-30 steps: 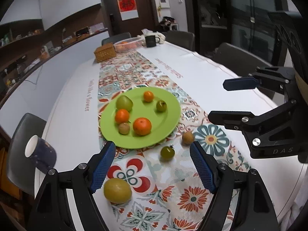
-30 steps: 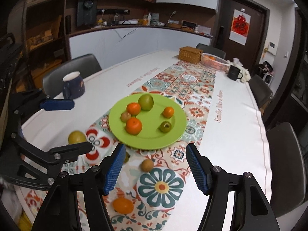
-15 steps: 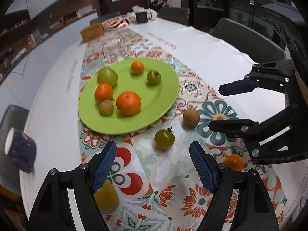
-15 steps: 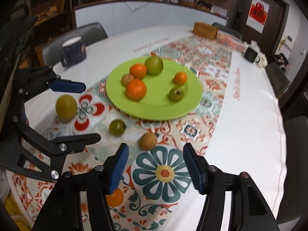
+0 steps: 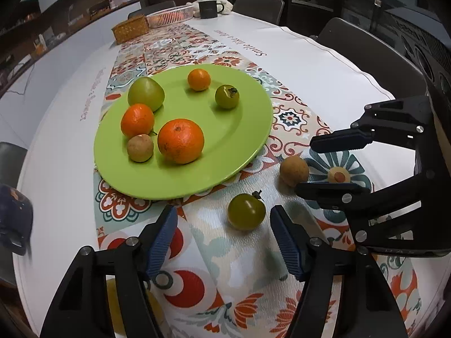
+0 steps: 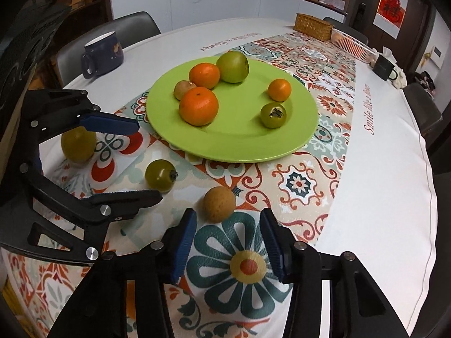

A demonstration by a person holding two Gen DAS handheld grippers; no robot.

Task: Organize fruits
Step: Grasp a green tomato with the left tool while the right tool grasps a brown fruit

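A green plate [image 5: 248, 129] [image 6: 304, 129] holds several fruits: oranges, a green pear, a green persimmon and a small brown fruit. Loose on the patterned runner lie a green persimmon [image 5: 246, 211] [image 6: 160, 175], a brown round fruit [image 5: 293, 170] [image 6: 219, 204] and a yellow-green fruit [image 6: 78, 143]. My left gripper [image 5: 224, 242] is open, low over the cloth, just short of the green persimmon. My right gripper [image 6: 227, 248] is open, just short of the brown fruit. Each gripper shows in the other's view.
A dark blue mug [image 6: 103, 53] stands left of the plate. At the table's far end are a wicker box [image 5: 130, 28], a white basket [image 5: 170, 17] and a black mug [image 5: 208, 9]. Chairs ring the table.
Both grippers have moved forward and down toward the loose fruits. The green persimmon and brown fruit now lie close in front of the open jaws. An orange near the front edge has left view.
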